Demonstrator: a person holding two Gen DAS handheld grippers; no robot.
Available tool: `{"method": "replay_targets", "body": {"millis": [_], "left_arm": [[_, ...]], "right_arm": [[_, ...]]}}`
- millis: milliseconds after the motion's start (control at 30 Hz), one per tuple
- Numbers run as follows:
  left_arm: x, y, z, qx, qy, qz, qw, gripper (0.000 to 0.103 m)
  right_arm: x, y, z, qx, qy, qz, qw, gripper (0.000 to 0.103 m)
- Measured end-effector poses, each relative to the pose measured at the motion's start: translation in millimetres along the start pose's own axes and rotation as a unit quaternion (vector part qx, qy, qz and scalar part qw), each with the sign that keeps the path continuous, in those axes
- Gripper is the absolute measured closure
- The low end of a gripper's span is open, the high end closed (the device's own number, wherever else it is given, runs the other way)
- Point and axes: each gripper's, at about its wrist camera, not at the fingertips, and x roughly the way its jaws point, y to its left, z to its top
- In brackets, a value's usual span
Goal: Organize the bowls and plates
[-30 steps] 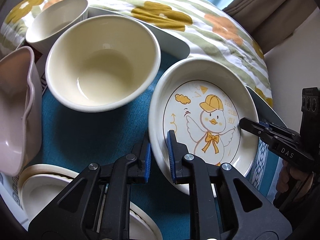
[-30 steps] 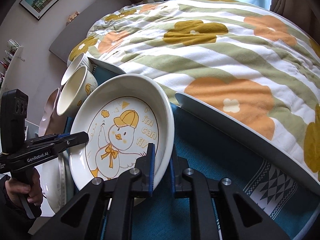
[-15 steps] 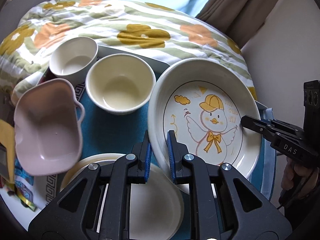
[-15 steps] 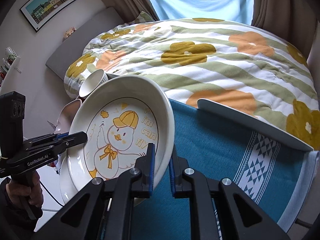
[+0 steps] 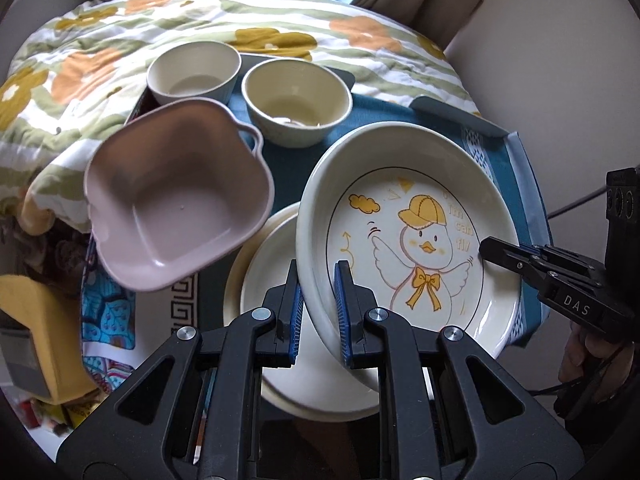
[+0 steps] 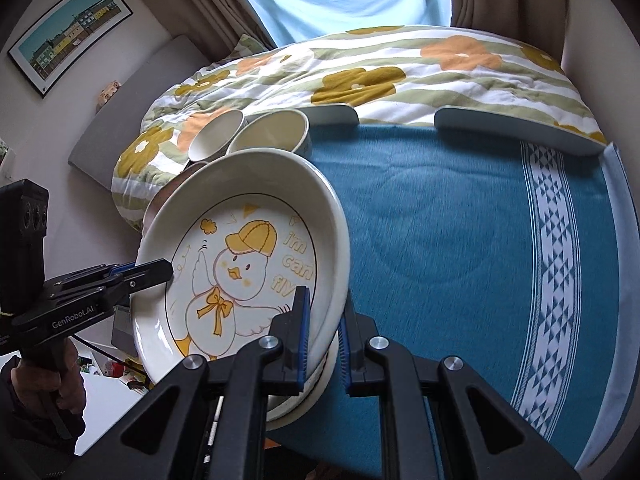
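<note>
A white deep plate with a yellow-capped duck drawing is held in the air by both grippers. My left gripper is shut on its left rim. My right gripper is shut on its right rim; it also shows in the left wrist view. The plate hangs tilted over a cream plate lying on the blue cloth. A pink square bowl sits to the left. Two cream bowls stand at the back.
A blue patterned cloth covers a tray with grey rims. A flowered quilt lies behind it. Yellow and patterned clutter lies left of the tray.
Both grippers have lifted the duck plate and carried it back and left, over the cream plate. The bowls now look farther away.
</note>
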Motion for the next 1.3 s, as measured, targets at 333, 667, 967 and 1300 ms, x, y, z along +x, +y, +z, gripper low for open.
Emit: {"method": "replay_targets", "body": {"millis": [333, 667, 967, 1300], "left_arm": [[33, 15, -30, -0.001, 0.047, -0.010, 0.9989, 0.090], [54, 19, -32, -0.009, 0.062, 0.007, 0.9980, 0.090], [57, 5, -35, 0.012, 0.050, 0.043, 0.9978, 0.090], [54, -26, -40, 0.090, 0.024, 0.135, 0.9864, 0.087]], "right_arm": [[22, 13, -41, 0.005, 0.028, -0.046, 0.999, 0.090], [33, 23, -44, -0.048, 0.035, -0.082, 0.995, 0.089], [33, 25, -42, -0.066, 0.037, -0.089, 0.993, 0.089], [34, 26, -41, -0.071, 0.036, -0.088, 0.993, 0.089]]}}
